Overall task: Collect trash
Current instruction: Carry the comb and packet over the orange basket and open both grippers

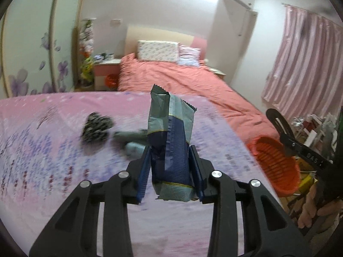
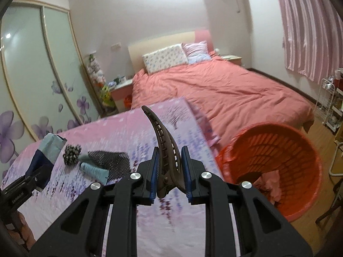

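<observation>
The left gripper [image 1: 169, 150] is matte black plastic: two angular linkage arms per side with triangular cut-outs, joined by round silver screw heads, and blue ribbed pads lining the inner faces of its fingers [image 1: 144, 167]. The right gripper [image 2: 170, 150] is built alike, with four silver screws and blue pads on its fingers [image 2: 154, 167]. In the left wrist view, at about 3 o'clock, the other tool's black body carries small pale lettering, too blurred to read.
</observation>
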`<state>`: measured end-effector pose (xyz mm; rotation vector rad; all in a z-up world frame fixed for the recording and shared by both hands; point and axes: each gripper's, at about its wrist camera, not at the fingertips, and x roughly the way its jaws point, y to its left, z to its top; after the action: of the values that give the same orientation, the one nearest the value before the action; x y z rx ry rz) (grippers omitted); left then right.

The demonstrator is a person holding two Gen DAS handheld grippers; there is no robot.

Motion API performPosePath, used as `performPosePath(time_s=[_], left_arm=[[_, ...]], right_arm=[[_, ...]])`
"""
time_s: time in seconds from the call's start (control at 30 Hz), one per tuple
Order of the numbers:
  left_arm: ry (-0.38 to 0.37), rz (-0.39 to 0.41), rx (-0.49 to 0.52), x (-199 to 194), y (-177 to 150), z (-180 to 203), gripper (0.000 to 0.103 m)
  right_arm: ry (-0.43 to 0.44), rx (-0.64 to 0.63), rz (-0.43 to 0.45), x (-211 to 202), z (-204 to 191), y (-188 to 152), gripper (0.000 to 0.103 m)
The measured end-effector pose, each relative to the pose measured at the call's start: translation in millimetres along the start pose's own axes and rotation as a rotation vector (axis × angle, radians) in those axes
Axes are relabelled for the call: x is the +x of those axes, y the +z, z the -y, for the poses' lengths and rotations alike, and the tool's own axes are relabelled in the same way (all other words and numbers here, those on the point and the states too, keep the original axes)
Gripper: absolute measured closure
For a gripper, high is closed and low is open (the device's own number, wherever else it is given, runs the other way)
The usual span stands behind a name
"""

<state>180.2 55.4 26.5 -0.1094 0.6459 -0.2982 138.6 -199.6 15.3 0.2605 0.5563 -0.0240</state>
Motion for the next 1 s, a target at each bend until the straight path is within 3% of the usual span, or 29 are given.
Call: performPosePath(time_s=[0.47, 1.0], left_arm=[[-0.236, -0.001, 0.125, 16, 11, 129, 0.067], [-0.373, -0.128, 0.271, 98, -6, 259, 0.067]], right_arm=[[-0.111, 0.099, 0.095, -34, 79, 11, 0.082], [-0.166, 0.245, 0.068, -11, 169, 8, 0.082]])
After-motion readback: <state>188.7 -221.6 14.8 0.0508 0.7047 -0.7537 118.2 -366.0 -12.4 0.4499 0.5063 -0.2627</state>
